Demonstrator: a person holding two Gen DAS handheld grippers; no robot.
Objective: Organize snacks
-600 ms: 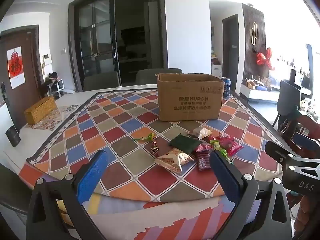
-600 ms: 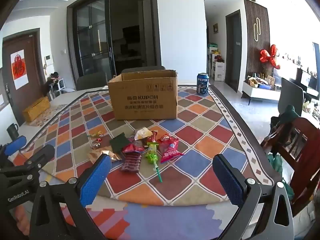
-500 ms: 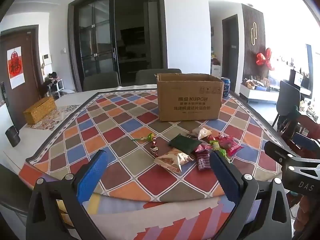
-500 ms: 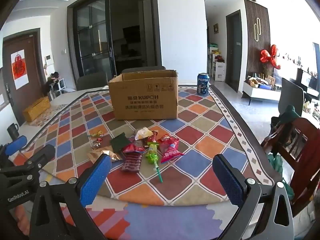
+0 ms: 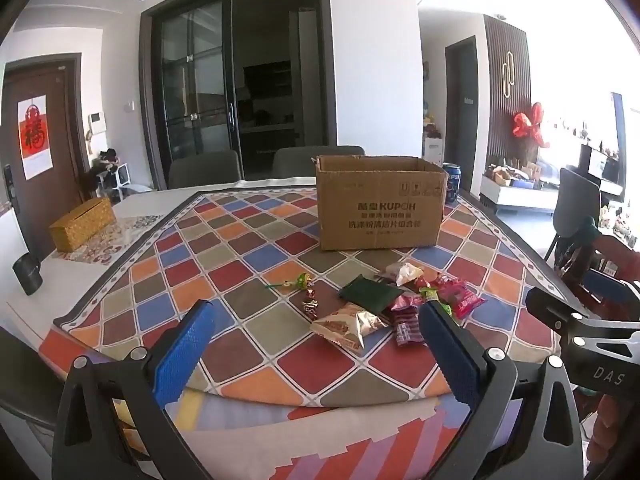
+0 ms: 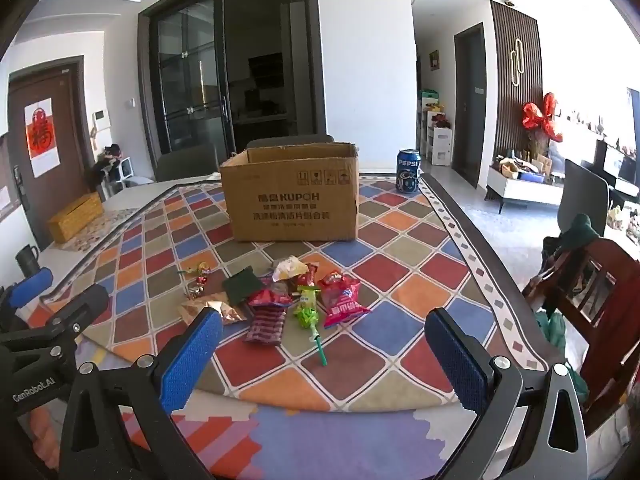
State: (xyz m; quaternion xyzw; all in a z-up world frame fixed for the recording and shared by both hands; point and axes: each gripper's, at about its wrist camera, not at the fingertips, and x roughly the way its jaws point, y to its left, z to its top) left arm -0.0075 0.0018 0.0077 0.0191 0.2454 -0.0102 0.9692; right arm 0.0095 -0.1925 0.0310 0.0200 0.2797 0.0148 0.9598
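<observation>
Several snack packets lie in a loose pile on the checked tablecloth: a tan foil bag point(image 5: 348, 326), a dark green packet point(image 5: 370, 294), a red packet point(image 6: 340, 294), a maroon packet point(image 6: 266, 324) and a green lollipop point(image 6: 308, 316). Behind the pile stands an open cardboard box point(image 5: 380, 208) point(image 6: 294, 196). My left gripper point(image 5: 316, 344) hovers open near the table's front edge, short of the pile, nothing between its blue pads. My right gripper point(image 6: 322, 356) is likewise open and empty, just short of the pile. Each gripper shows at the edge of the other's view.
A blue Pepsi can point(image 6: 408, 171) stands right of the box. A woven yellow box point(image 5: 82, 224) and a dark mug point(image 5: 27, 279) sit at the table's left side. Grey chairs point(image 5: 204, 170) stand behind the table, a wooden chair point(image 6: 592, 304) at its right.
</observation>
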